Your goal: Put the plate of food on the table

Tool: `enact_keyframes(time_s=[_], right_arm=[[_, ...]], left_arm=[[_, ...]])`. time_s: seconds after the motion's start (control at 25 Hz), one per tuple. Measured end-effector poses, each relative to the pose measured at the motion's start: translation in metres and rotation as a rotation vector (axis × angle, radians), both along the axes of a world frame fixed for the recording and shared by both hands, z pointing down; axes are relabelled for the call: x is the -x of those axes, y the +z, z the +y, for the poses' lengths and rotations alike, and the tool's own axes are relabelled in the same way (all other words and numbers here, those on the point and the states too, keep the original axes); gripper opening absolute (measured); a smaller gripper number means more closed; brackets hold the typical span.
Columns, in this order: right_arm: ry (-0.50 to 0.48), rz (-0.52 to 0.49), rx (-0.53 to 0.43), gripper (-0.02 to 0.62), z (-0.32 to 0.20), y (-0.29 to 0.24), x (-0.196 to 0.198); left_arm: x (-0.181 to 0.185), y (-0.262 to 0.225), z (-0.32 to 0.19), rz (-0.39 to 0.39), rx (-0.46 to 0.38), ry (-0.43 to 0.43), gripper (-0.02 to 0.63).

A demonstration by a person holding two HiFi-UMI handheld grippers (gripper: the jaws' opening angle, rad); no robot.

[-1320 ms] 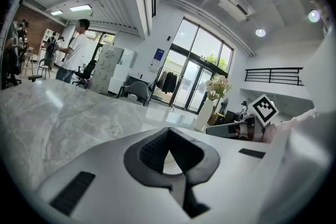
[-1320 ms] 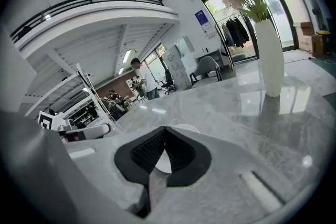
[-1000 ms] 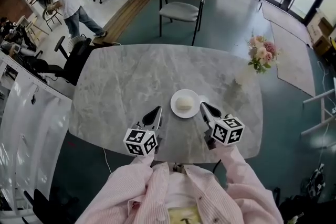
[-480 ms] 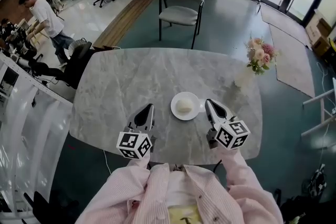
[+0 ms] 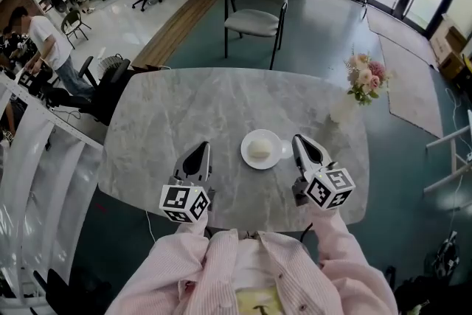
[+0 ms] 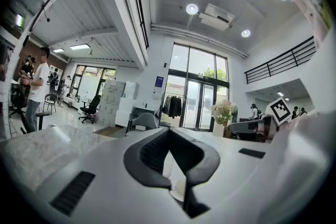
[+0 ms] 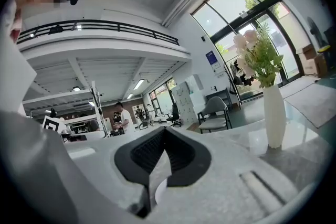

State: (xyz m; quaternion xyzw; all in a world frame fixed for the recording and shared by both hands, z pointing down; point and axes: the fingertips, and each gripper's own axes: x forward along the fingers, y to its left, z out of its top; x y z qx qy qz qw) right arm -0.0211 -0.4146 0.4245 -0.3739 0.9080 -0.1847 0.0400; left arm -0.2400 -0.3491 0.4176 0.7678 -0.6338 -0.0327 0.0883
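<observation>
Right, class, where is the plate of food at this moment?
In the head view the plate sits on the table near its front edge, between the left gripper and the right gripper, nearer the right, touching neither.

Round white plate (image 5: 260,149), flat and right way up on the grey marbled counter (image 5: 192,107), just off its middle toward 3 o'clock. At the plate's centre, one smooth, pale cream, rounded lump of food (image 5: 259,147). White rim showing all round the lump.
</observation>
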Motion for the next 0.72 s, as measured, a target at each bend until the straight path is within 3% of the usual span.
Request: enact_keyframes(time_s=[0.72], right_arm=[[0.041,0.008,-0.001,0.005,-0.0006,-0.0036,-0.0060]], left_arm=[[0.0079,-0.0043,0.0057,-0.016,-0.005,-0.022,-0.005]])
